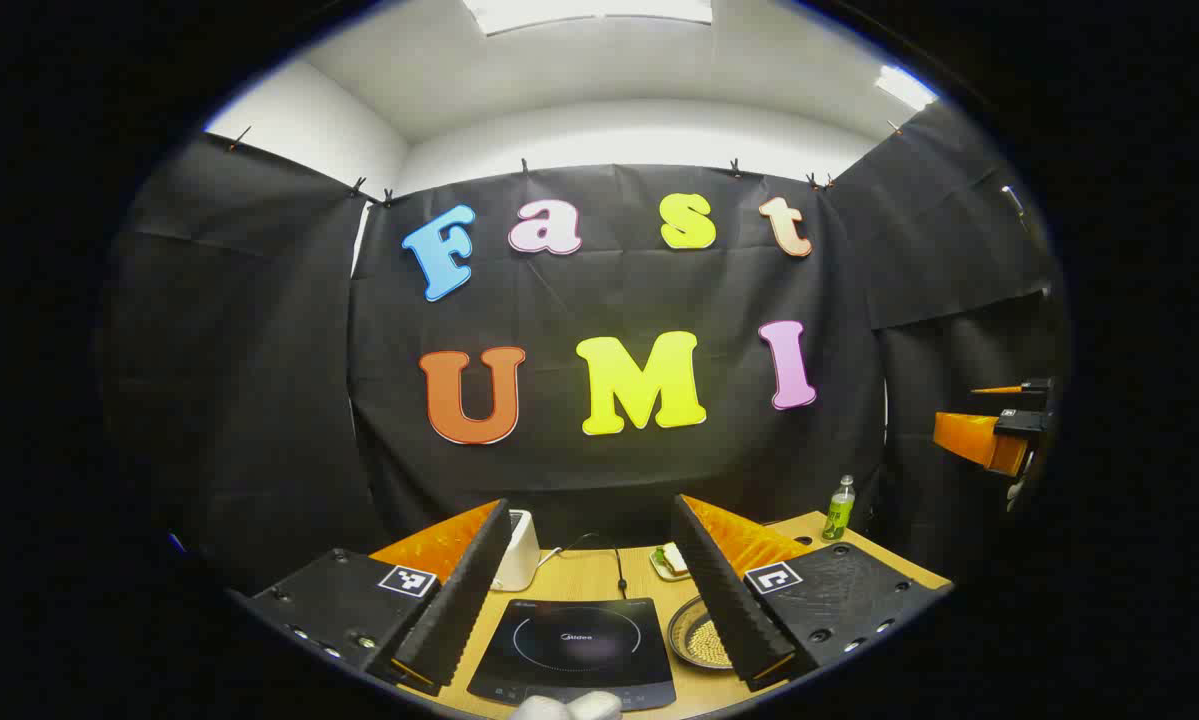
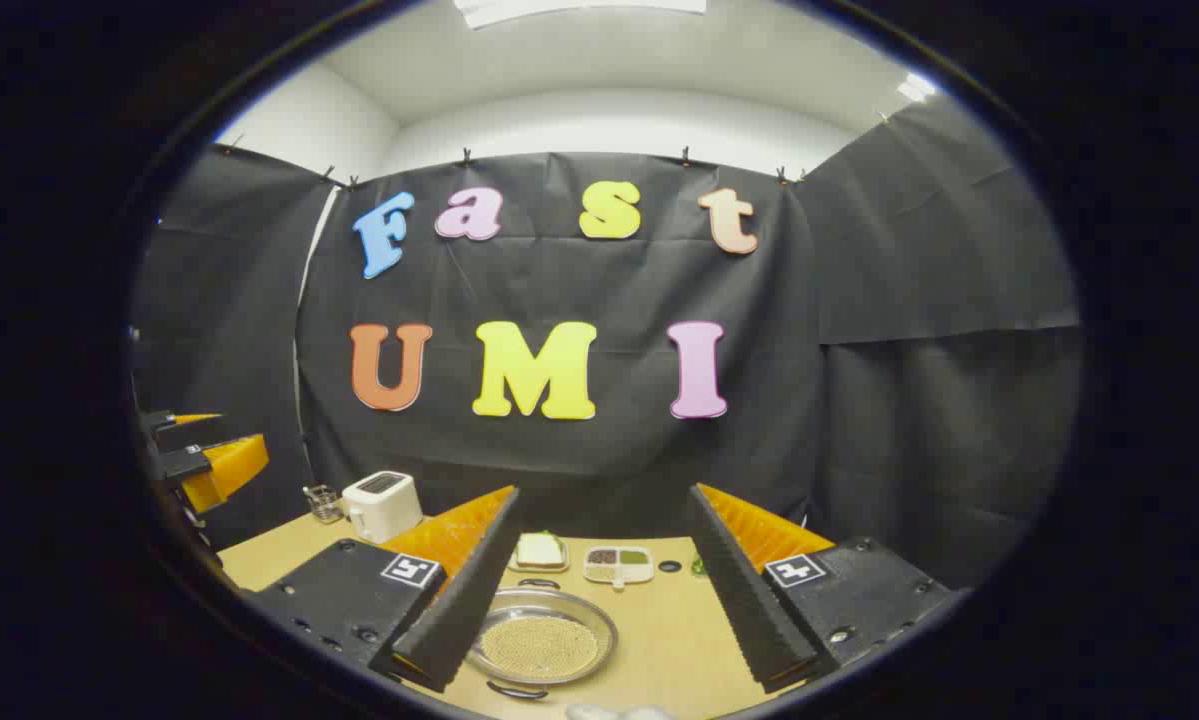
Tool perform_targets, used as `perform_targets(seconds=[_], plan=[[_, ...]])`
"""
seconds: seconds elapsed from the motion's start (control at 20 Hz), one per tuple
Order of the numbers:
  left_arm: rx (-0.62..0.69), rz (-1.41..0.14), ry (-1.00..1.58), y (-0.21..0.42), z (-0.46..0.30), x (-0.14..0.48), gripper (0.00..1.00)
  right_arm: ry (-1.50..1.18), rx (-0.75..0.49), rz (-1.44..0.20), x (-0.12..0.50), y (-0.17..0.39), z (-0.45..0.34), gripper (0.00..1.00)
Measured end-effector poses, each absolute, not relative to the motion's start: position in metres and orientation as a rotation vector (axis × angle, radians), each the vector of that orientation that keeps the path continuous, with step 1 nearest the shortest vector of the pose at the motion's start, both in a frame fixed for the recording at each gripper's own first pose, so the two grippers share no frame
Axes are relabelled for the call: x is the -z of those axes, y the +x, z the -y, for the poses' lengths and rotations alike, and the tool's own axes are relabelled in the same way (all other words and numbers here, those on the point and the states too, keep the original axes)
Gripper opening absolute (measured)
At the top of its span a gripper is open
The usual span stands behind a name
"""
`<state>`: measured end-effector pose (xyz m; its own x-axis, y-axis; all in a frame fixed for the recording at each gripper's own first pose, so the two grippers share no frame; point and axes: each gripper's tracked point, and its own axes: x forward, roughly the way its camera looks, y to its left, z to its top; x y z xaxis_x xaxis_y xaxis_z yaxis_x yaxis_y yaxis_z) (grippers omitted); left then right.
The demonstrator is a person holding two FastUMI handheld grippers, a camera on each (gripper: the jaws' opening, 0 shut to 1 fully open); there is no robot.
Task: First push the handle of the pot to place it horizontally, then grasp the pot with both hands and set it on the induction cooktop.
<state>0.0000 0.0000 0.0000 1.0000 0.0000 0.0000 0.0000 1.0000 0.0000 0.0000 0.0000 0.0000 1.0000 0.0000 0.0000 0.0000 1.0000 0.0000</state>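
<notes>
Here the pot (image 2: pixel 544 645) holds pale grains, both tools (image 1: pixel 587 625) (image 2: pixel 599 625) spread wide.

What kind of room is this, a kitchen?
Probably a pretend kitchen in a recording booth: a wooden table holds an induction cooktop, a toaster and a pot, with black cloth behind.

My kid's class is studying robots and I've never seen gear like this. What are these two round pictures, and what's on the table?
There is no robot here: a person holds two hand grippers, each with a camera looking along its own fingers. In the left gripper view, the open left gripper hangs over a wooden table above a black induction cooktop. In the right gripper view, the open right gripper frames the pot, a shallow metal one holding something grainy. Farther back stand a toaster and small food dishes. Neither gripper holds anything.
</notes>
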Motion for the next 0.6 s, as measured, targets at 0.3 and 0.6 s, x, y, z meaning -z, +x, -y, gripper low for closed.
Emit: perform_targets(seconds=[0.3,0.6], plan=[[0.003,0.007,0.002,-0.001,-0.0029,-0.0024,0.96,0.003,0.003,-0.004,0.0012,0.0003,-0.0017,1.0],[-0.003,0.009,0.009,-0.0015,-0.0067,0.0005,0.96,-0.009,0.006,-0.008,0.002,0.001,-0.0032,1.0]])
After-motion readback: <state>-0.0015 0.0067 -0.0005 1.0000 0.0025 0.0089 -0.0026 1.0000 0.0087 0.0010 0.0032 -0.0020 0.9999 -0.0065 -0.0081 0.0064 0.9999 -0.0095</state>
